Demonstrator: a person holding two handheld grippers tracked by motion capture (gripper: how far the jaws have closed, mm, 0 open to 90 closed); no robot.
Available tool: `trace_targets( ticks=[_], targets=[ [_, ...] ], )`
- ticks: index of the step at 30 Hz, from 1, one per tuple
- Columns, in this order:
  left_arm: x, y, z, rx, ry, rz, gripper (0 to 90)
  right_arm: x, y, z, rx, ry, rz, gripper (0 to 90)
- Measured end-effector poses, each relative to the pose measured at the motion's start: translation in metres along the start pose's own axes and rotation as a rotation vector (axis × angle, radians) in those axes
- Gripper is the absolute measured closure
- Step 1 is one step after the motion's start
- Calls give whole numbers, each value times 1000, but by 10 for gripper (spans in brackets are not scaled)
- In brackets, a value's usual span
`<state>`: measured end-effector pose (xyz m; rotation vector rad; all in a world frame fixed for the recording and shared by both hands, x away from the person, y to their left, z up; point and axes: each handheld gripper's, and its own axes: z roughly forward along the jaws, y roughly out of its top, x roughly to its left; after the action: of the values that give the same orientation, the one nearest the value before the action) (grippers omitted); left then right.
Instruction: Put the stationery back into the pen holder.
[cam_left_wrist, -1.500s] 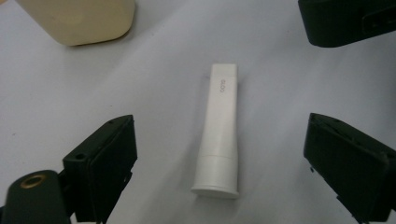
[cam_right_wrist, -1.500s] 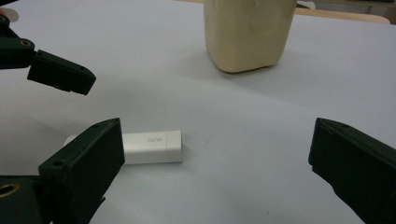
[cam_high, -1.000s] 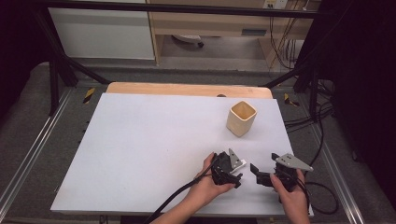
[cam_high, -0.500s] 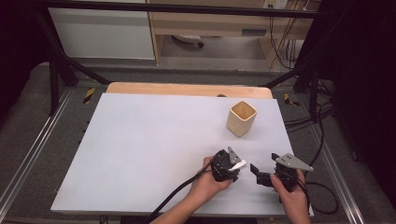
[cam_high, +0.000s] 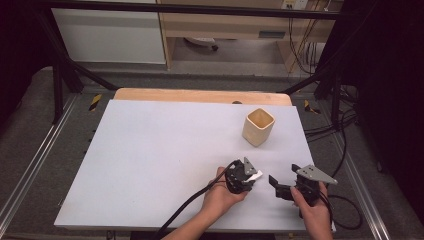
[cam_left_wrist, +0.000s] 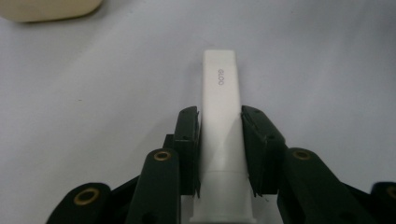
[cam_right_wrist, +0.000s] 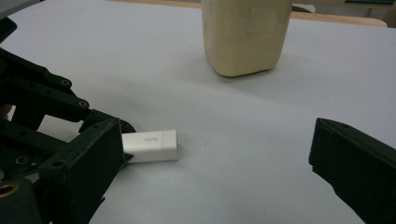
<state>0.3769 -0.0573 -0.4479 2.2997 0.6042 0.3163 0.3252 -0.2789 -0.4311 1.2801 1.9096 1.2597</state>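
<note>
A small white rectangular block (cam_left_wrist: 219, 140) with faint grey lettering lies flat on the white table (cam_high: 150, 150). My left gripper (cam_left_wrist: 219, 116) has just been closing, and its pads now press on both long sides of the block. From above, the left gripper (cam_high: 248, 176) sits near the front edge with the block (cam_high: 256, 175) poking out to the right. My right gripper (cam_high: 278, 186) rests just to its right, open, with nothing between its fingers. In the right gripper view the block (cam_right_wrist: 152, 145) lies at the left, and the right gripper (cam_right_wrist: 217, 140) stands wide apart.
A cream square cup (cam_high: 259, 126) stands upright behind the grippers, toward the table's right side; it also looms as the cup (cam_right_wrist: 245, 37) straight ahead of the right gripper. A wooden strip (cam_high: 200, 95) runs along the far edge. Cables (cam_high: 345, 215) trail off the front right.
The left gripper's jaws have come together onto the white block. Both hands have stayed almost in place.
</note>
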Motion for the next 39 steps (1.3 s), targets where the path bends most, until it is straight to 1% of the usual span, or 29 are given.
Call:
trace_targets(
  ticks=[1, 3, 5, 6, 8, 9, 10, 11, 14, 16, 17, 18, 19, 20, 21, 22, 23, 24, 25, 26, 27, 30, 31, 32, 33, 34, 35, 38, 39],
  targets=[
    [4, -2, -6, -26, 6, -11, 682, -1, 1, -2, -12, 0, 3, 38],
    [10, -4, -14, -59, 14, -11, 682, -1, 1, -3, -20, -1, 13, 39],
    [17, -7, -24, -88, 35, -9, 682, -2, 2, -4, -28, -1, 18, 39],
    [21, -8, -29, -101, 40, -8, 682, -3, 2, -5, -39, -2, 33, 38],
    [27, -12, -38, -121, 57, -4, 682, -3, 3, -6, -52, -8, 43, 36],
    [27, -12, -38, -121, 57, -4, 682, -4, 4, -6, -57, -7, 50, 35],
    [35, -17, -48, -144, 72, -8, 682, -4, 5, -6, -69, -11, 67, 33],
    [39, -20, -54, -158, 82, -5, 682, -4, 6, -6, -77, -14, 70, 31],
    [45, -26, -63, -174, 95, -5, 683, 0, 17, -7, -102, -33, 70, 28],
    [50, -33, -71, -193, 108, -11, 682, 4, 28, -7, -119, -21, 70, 27],
    [54, -40, -78, -216, 116, -25, 683, 8, 34, -6, -125, -14, 58, 25],
    [54, -40, -78, -216, 116, -25, 683, 11, 40, -5, -126, -11, 39, 24],
    [57, -43, -82, -232, 118, -33, 683, 15, 47, -3, -127, -9, 29, 25],
    [61, -51, -90, -271, 118, -56, 682, 18, 53, -1, -131, -7, 17, 25],
    [61, -51, -90, -271, 118, -56, 683, 18, 53, -1, -131, -7, 17, 25],
    [64, -58, -99, -293, 135, -62, 683, 26, 66, 6, -147, 4, 5, 25],
    [64, -58, -99, -293, 135, -62, 683, 31, 73, 10, -154, 14, -6, 23],
    [67, -61, -103, -308, 137, -74, 683, 35, 79, 15, -159, 23, -13, 23],
    [69, -63, -107, -318, 138, -85, 683, 35, 79, 15, -159, 23, -13, 23],
    [71, -64, -110, -326, 140, -92, 683, 39, 85, 20, -170, 33, -15, 25],
    [74, -64, -116, -335, 151, -89, 683, 49, 96, 31, -189, 62, -11, 25],
    [77, -66, -130, -357, 164, -100, 683, 65, 110, 46, -208, 92, -4, 27],
    [77, -66, -130, -357, 164, -100, 683, 65, 110, 46, -208, 92, -4, 27],
    [77, -68, -137, -355, 167, -91, 683, 77, 118, 54, -221, 98, -47, 27],
    [77, -68, -137, -355, 167, -91, 683, 81, 120, 57, -219, 93, -59, 30],
    [73, -72, -145, -330, 191, -50, 683, 87, 123, 60, -222, 106, -47, 35],
    [72, -75, -148, -322, 200, -37, 683, 92, 124, 62, -224, 129, -35, 34],
    [70, -85, -154, -349, 214, -48, 683, 104, 122, 66, -236, 155, -48, 39],
    [70, -85, -154, -349, 214, -48, 684, 104, 122, 66, -236, 155, -48, 39]
  ],
)
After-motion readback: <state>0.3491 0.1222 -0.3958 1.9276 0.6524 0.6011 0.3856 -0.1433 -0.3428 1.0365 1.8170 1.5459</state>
